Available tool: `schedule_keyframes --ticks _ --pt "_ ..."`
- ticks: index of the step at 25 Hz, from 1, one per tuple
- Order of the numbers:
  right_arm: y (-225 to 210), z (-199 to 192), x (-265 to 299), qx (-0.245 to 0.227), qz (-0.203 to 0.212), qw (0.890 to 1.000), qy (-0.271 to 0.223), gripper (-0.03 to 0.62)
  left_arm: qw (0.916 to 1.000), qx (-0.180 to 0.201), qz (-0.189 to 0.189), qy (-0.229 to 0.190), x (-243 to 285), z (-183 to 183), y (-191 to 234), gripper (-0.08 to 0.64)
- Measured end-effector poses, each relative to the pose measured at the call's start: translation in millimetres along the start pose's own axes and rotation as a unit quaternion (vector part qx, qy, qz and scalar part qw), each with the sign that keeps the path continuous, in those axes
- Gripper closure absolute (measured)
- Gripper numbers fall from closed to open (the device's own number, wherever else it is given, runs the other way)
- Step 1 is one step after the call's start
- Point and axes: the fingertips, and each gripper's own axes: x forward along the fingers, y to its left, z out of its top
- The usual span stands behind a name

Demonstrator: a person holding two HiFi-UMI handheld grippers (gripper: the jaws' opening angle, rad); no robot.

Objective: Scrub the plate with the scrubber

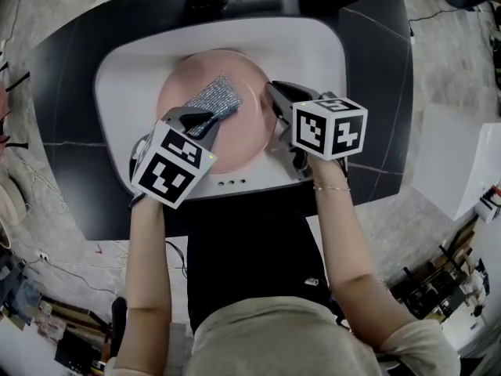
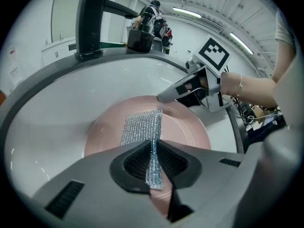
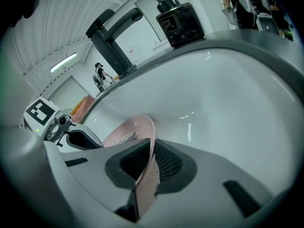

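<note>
A pink plate (image 1: 235, 143) lies in the white sink (image 1: 125, 84), and its face also fills the middle of the left gripper view (image 2: 185, 127). A silver mesh scrubber (image 1: 216, 97) rests flat on the plate. My left gripper (image 1: 205, 122) is shut on the scrubber's near end (image 2: 153, 163), and the rest of the mesh (image 2: 140, 127) spreads over the plate. My right gripper (image 1: 275, 104) is shut on the plate's right rim (image 3: 151, 153), which stands edge-on between its pads.
A black faucet (image 2: 90, 23) rises at the back of the sink. A dark soap dispenser (image 3: 178, 20) stands on the sink's rim. The sink sits in a dark countertop (image 1: 376, 61).
</note>
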Motion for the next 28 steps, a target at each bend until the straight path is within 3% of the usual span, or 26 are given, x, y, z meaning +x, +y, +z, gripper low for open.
schedule_keyframes --ticks 12,15,21,28 --pt "1 -2 0 -0.009 -0.001 1.0 0.015 0.548 0.9933 0.068 -0.018 0.092 23 -12 -14 0.504" --pt "1 -2 0 -0.005 0.003 1.0 0.012 0.548 0.9923 0.087 -0.027 0.083 27 -5 -22 0.505" --pt "3 0 0 0.009 0.013 1.0 0.01 0.548 0.994 0.085 -0.047 0.051 36 14 -32 0.505" --pt "8 2 1 0.019 0.027 0.999 0.005 0.546 0.9947 0.087 -0.024 0.048 43 27 -10 0.504"
